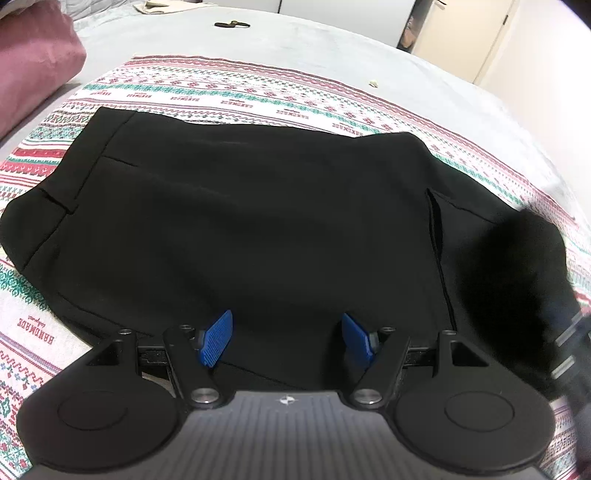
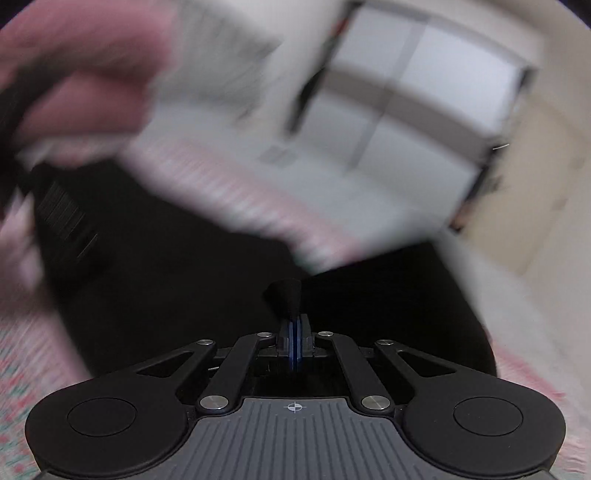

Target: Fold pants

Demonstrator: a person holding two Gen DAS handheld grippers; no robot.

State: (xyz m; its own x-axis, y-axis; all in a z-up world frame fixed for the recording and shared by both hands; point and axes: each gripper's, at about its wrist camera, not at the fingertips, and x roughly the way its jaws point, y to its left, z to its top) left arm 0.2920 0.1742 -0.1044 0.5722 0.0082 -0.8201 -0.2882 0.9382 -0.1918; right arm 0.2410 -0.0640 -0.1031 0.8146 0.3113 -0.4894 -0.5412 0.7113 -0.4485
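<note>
So the bed [image 1: 332,40] is the biggest thing here, one grey sheet, with one patterned blanket [image 1: 229,88] spread over it, and one pair of black pants [image 1: 258,221] lying on the blanket, already bunched into a fairly compact dark slab. Off at the far left there's one pink pillow or cushion [image 1: 33,55], plus one small dark object [image 1: 231,24] up near the far edge of the bed that I can't identify.

Two tongs total. The left tongs [image 1: 286,338] are spread wide with nothing between the blue pads, hovering just over the near edge of the pants. The right tongs [image 2: 293,347] are pinched tight on a little tuft of black pants fabric, and that whole view is smeared with motion blur, so it looks mid-swing.

My take on doing this step well: carry the pinched corner across in one smooth arc, keep it low so the layer doesn't balloon, and line the edge up with the layer below before letting go. Left tongs could pin the near edge so the stack doesn't slide.
</note>
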